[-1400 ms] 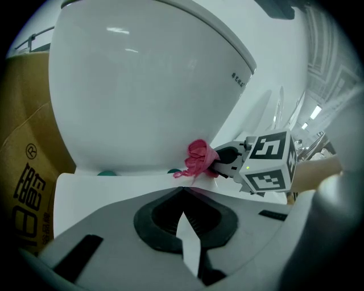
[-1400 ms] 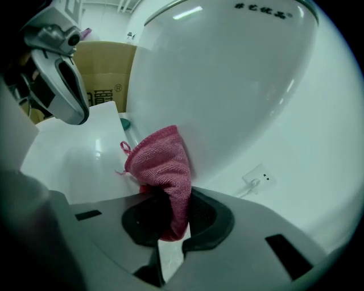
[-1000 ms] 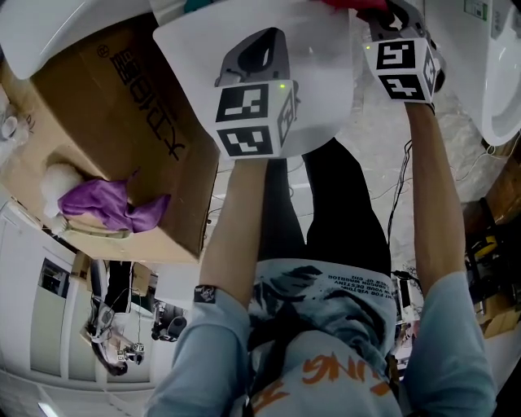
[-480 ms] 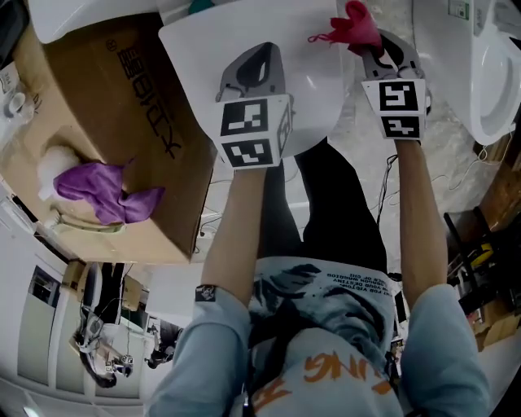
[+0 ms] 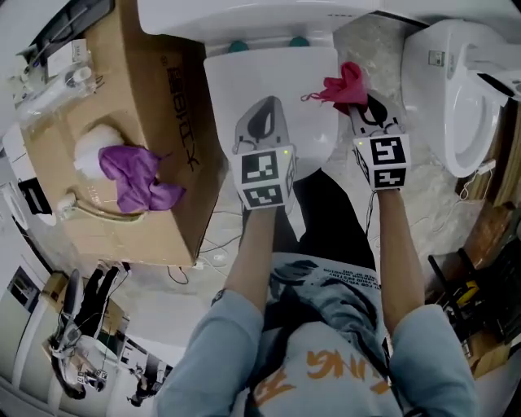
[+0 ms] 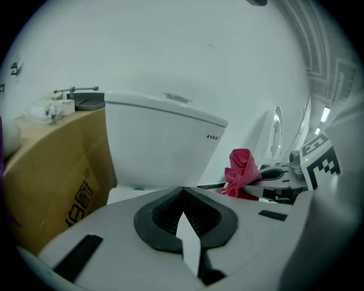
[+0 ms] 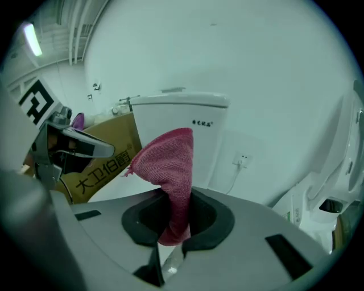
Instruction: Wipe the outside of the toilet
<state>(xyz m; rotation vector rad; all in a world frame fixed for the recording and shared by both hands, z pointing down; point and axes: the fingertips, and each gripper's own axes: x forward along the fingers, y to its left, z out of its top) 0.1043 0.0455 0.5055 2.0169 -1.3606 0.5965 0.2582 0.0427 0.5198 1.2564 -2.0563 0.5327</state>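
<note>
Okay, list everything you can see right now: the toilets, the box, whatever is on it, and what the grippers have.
toilet: one, white, lid down, straight ahead
tank: one, white, behind the lid
second toilet: one, white, off to the right
cardboard box: one, brown, left of the toilet
purple cloth: one, purple, lying on the box
fluffy lump: one, white, on the box beside the purple cloth; can't tell what it is
red cloth: one, red, at the lid's right edge
cables: a few, pale, floor by the box
left gripper: one, grey, over the lid, shut, empty
right gripper: one, grey, shut on the red cloth
arms: two, pale blue sleeves, bottom of the head view
</note>
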